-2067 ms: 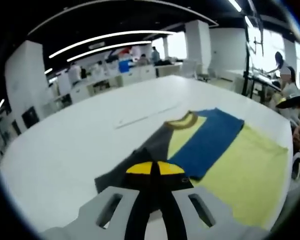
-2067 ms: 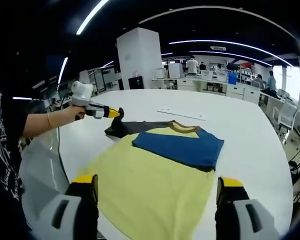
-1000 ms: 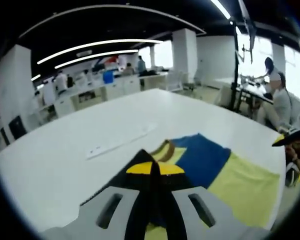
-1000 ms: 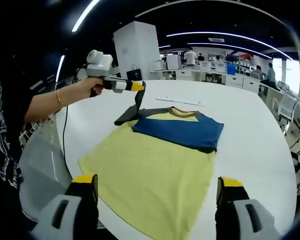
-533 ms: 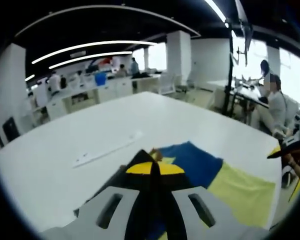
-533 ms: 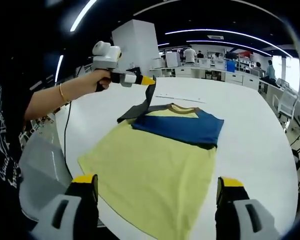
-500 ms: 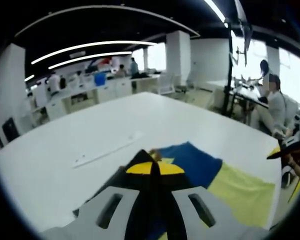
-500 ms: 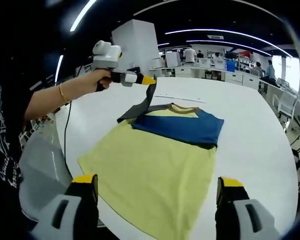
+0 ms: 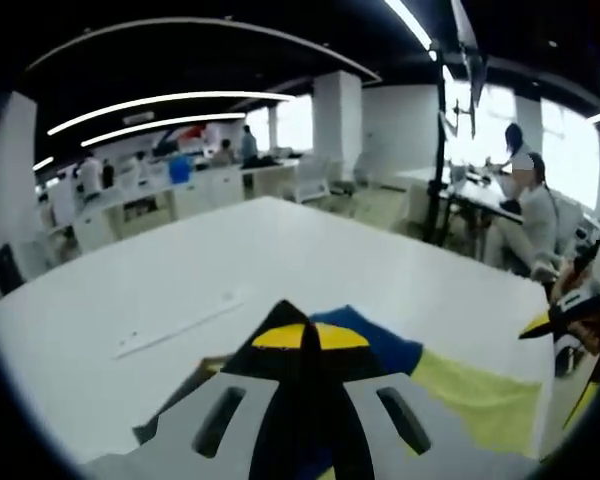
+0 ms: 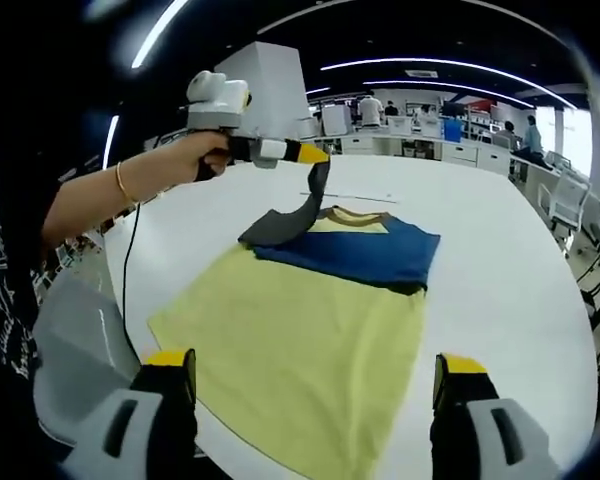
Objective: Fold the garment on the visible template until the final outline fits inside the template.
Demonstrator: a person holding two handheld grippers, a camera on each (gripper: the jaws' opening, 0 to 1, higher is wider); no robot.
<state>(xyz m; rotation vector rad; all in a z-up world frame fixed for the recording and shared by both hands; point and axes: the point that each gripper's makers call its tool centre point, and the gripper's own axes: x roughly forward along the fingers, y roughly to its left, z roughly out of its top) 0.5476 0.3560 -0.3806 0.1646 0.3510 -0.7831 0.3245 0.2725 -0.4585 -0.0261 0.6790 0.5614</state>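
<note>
One yellow T-shirt [image 10: 300,330] lies flat on the white table [image 10: 500,270], its blue sleeve [image 10: 355,252] already folded across the chest. The left gripper [image 10: 315,154], jaws pinched on the dark grey sleeve [image 10: 290,220], lifts it above the collar, probably to fold it inward. The right gripper [image 10: 315,385], one of two, hovers at the hem with jaws wide and holding nothing.

garment [image 10: 320,300] on table [image 10: 500,280], sleeve [image 10: 295,215] lifted above
</note>
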